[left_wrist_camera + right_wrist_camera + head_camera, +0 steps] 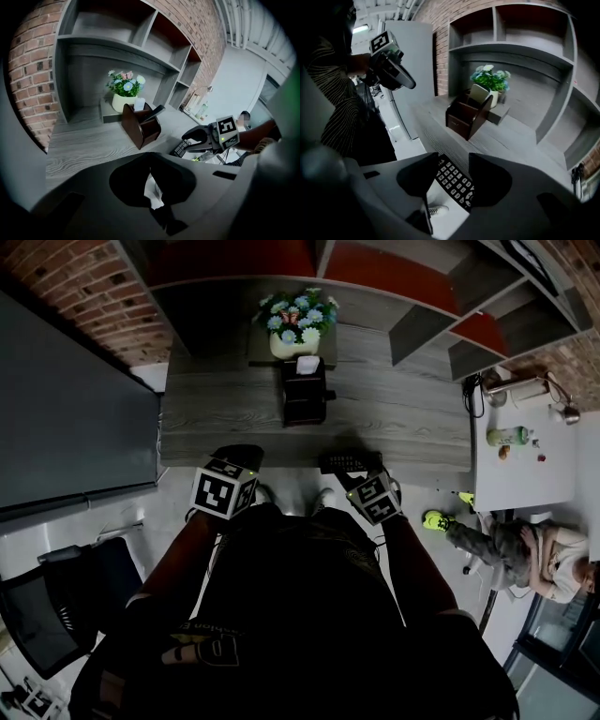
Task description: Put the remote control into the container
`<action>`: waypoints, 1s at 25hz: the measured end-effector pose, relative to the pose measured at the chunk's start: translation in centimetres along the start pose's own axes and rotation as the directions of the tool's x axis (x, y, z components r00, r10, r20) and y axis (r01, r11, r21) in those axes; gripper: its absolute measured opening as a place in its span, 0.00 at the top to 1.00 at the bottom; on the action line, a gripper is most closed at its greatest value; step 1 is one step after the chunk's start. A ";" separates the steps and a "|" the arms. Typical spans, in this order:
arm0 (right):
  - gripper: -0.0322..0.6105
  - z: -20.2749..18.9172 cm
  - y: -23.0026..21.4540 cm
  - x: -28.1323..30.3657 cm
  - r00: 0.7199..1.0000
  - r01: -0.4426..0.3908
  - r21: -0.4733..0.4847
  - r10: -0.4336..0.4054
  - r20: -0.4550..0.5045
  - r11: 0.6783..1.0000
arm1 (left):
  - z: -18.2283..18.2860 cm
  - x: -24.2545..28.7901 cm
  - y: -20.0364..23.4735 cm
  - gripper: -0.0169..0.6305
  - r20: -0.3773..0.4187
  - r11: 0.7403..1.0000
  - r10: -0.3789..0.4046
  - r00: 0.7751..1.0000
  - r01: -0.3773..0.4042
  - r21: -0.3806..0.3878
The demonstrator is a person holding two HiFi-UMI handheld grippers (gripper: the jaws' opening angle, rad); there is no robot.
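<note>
Right claw (453,158): released, jaws apart around remote (455,182) at table (412,423) edge.
Left claw (151,157): clenched, empty.
Container (304,395): mid-table.

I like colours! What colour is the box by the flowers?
Dark brown; the container shows best in the right gripper view.

The person holds 2 grippers out in front of the body, side by side and near each other, both tilted forward and down. The left gripper (239,454) sits at the end of the left forearm (178,559), its marker cube (225,489) facing up. Its 2 jaws meet at the tips, with nothing between them. The right gripper (367,471) extends from the right forearm (412,554). Its 2 jaws stand apart, with the remote control (454,180) lying between them.
</note>
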State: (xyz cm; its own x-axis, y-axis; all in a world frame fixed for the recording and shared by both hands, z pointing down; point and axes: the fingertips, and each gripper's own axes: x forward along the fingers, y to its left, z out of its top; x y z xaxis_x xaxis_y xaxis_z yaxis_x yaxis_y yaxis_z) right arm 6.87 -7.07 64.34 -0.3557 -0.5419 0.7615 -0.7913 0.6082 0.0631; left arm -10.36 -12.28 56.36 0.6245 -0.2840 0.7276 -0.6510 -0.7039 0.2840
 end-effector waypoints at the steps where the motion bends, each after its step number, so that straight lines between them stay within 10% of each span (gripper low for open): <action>1: 0.65 -0.1 0.4 0.4 1.000 -0.020 -0.039 0.019 -0.023 0.999 | -0.6 0.0 0.2 0.96 -0.014 1.000 0.000 1.000 0.000 -0.003; 6: 0.60 -1.2 2.4 2.1 0.979 -0.143 -0.242 0.100 -0.180 0.960 | -2.9 -1.2 1.5 0.96 -0.029 0.998 0.025 0.999 -0.027 -0.060; 16: 0.52 -3.3 3.7 5.5 0.899 -0.341 -0.549 0.095 -0.427 0.763 | -4.4 -3.7 3.6 0.96 0.015 0.989 0.088 0.996 -0.086 -0.124; 25: 0.56 -3.8 2.7 6.4 0.889 -0.322 -0.562 0.040 -0.456 0.762 | -5.0 -4.5 4.3 0.96 0.030 0.980 0.121 0.992 -0.115 -0.160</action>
State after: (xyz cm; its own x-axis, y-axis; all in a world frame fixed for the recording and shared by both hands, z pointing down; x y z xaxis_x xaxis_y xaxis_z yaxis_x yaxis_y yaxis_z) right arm 4.32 -6.64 71.80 -0.1204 -0.1928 0.9738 -0.2086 0.9640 0.1650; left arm -18.13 -10.84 57.47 0.5536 -0.3869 0.7374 -0.7790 -0.5536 0.2944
